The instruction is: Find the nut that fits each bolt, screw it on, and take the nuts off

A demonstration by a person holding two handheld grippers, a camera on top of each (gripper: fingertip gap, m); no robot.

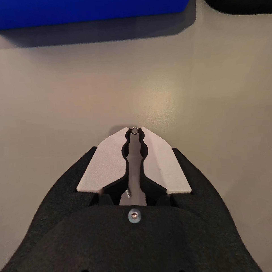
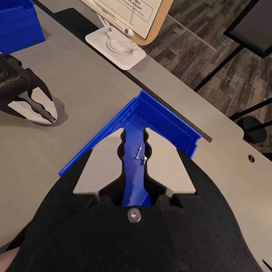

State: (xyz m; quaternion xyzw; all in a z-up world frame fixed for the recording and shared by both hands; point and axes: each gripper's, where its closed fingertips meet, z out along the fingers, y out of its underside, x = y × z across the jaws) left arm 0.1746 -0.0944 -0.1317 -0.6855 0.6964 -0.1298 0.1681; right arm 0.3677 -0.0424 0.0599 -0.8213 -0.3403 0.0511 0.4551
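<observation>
Reaching over the grey bench [image 2: 91, 88], the spread, empty right claw [image 2: 134, 129] hangs above the near blue bin [image 2: 164, 117], where a long bolt [image 2: 139, 151] lies beside a shorter one [image 2: 144, 159]; the left claw [image 1: 134, 129], low over the bench, pinches a small hex nut [image 1: 134, 130]. Best descend straight and close across the long bolt's shank, clear of its neighbour.

An office or lab workspace: a plain grey worktop [image 2: 91, 82] with a dark edge strip, patterned carpet tiles [image 2: 206, 44] on the floor beyond it, blue plastic parts bins [image 2: 160, 116] on top, and a printed notice on a white stand [image 2: 117, 48] at the far edge.
</observation>
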